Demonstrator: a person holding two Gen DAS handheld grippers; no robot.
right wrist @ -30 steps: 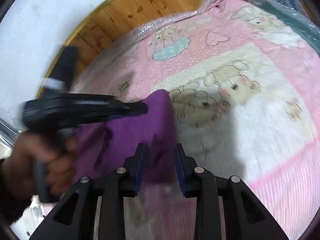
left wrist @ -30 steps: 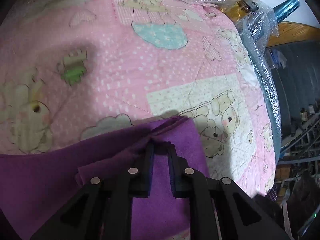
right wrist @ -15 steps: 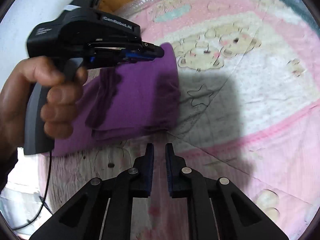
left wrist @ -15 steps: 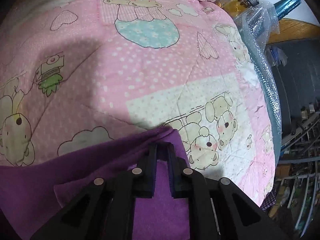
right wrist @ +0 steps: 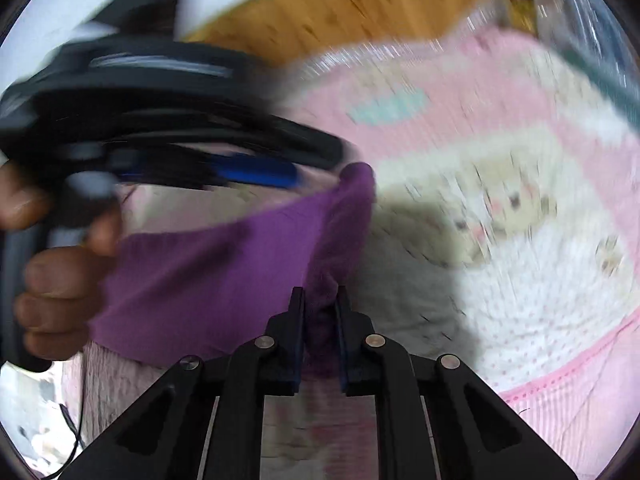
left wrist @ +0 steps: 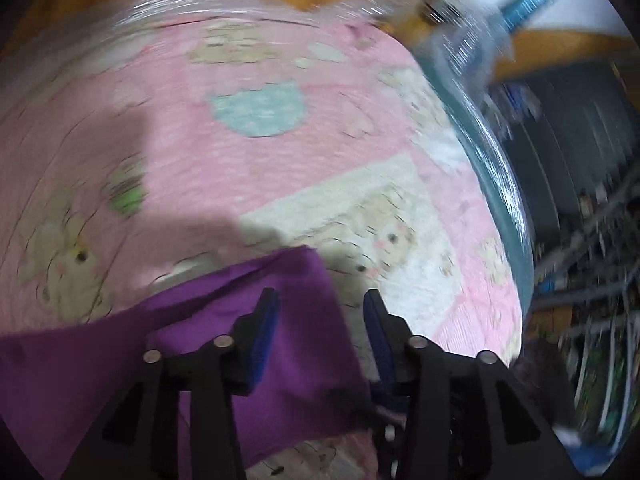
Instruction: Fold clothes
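Lying across the lower left of the left wrist view, the purple garment (left wrist: pixel 248 340) rests on a pink quilt (left wrist: pixel 280 160) printed with bears and a pale blue patch. The left gripper (left wrist: pixel 320 312) hangs over the cloth's corner with its jaws spread wide apart, nothing between them; one blue-padded finger sits above the fabric, the other above the quilt just beside the cloth's edge. Both views are smeared by motion blur.

In the right wrist view, the right gripper (right wrist: pixel 319 308) has its jaws pressed together on a bunched fold of the purple garment (right wrist: pixel 224 272) at lower centre of the frame. From there the cloth stretches up and to the left. A hand (right wrist: pixel 52 280) at the left edge grips the black handle of the left gripper (right wrist: pixel 288 160), whose tips hover near the cloth's upper corner. A wooden board (right wrist: pixel 340 12) shows at the top of the frame, beyond the pink quilt (right wrist: pixel 500 120).
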